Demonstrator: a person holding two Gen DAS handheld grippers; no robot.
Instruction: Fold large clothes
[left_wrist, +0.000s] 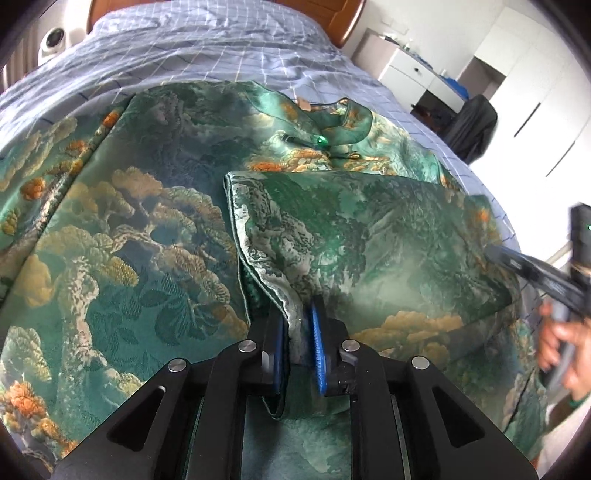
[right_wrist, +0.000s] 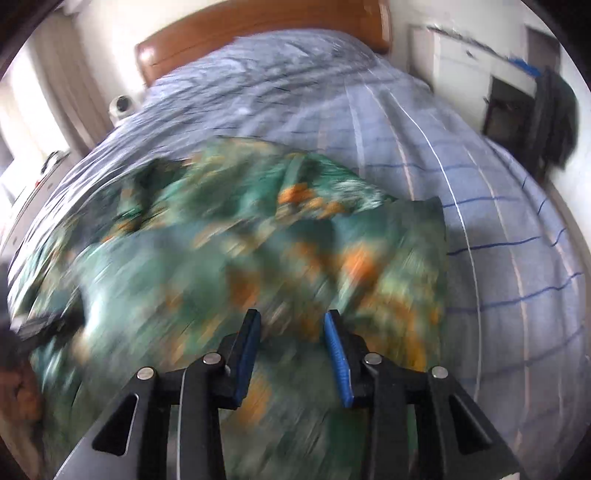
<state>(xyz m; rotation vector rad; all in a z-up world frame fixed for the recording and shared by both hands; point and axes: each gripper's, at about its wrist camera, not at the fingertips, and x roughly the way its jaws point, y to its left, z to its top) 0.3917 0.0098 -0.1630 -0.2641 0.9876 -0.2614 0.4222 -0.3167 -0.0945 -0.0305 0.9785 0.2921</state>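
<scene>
A large green brocade garment (left_wrist: 147, 221) with orange and gold tree patterns lies spread on the bed. One part of it (left_wrist: 369, 236) is folded over the middle, its pale hem running down into my left gripper (left_wrist: 297, 314), whose blue pads are shut on that folded edge just above the cloth. My right gripper (right_wrist: 291, 321) hovers open over the near right part of the garment (right_wrist: 221, 258), with nothing between its fingers; that view is motion-blurred. The right gripper (left_wrist: 517, 266) also shows at the right edge of the left wrist view, held by a hand (left_wrist: 561, 343).
The bed has a blue-grey checked sheet (left_wrist: 221, 48) and a wooden headboard (right_wrist: 258, 37). Bare sheet (right_wrist: 498, 221) lies right of the garment. A white cabinet (left_wrist: 413, 70) and a dark draped chair (left_wrist: 472, 125) stand beyond the bed's right side.
</scene>
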